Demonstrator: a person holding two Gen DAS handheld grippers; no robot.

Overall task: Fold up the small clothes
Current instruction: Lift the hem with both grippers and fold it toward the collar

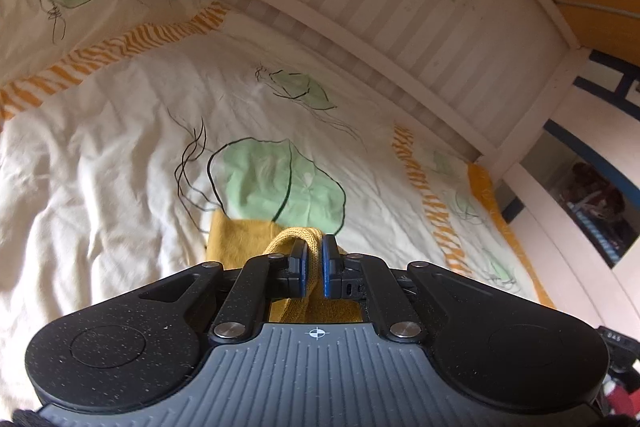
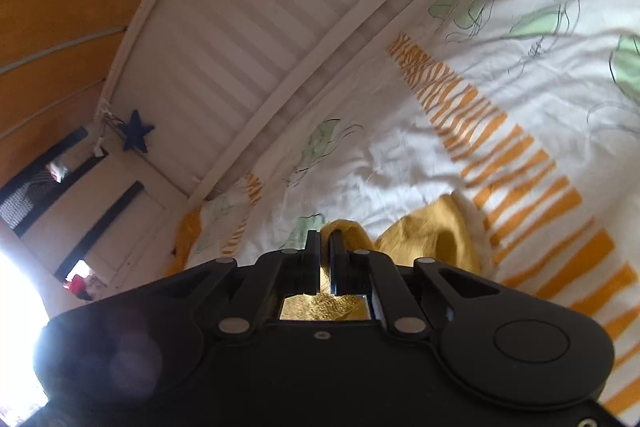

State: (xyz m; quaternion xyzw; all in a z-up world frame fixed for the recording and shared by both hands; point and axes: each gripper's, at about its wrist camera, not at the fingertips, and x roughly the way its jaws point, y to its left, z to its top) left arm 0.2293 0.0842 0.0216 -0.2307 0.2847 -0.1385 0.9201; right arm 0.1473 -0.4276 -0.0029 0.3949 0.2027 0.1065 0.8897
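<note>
No word, brand or number can be read in either view. The left hand-held gripper (image 1: 314,247) carries only a small white crosshair sign (image 1: 315,333) on its grey ribbed plate.

Left gripper (image 1: 314,247) clamped tight on yellow knit garment (image 1: 240,241); right gripper (image 2: 325,243) likewise pinched, apparently on same fabric, view partly shadowed.

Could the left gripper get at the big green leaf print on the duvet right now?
Probably not freely: the left gripper is shut on a mustard knit garment, which lies between it and the green leaf print just ahead.
</note>
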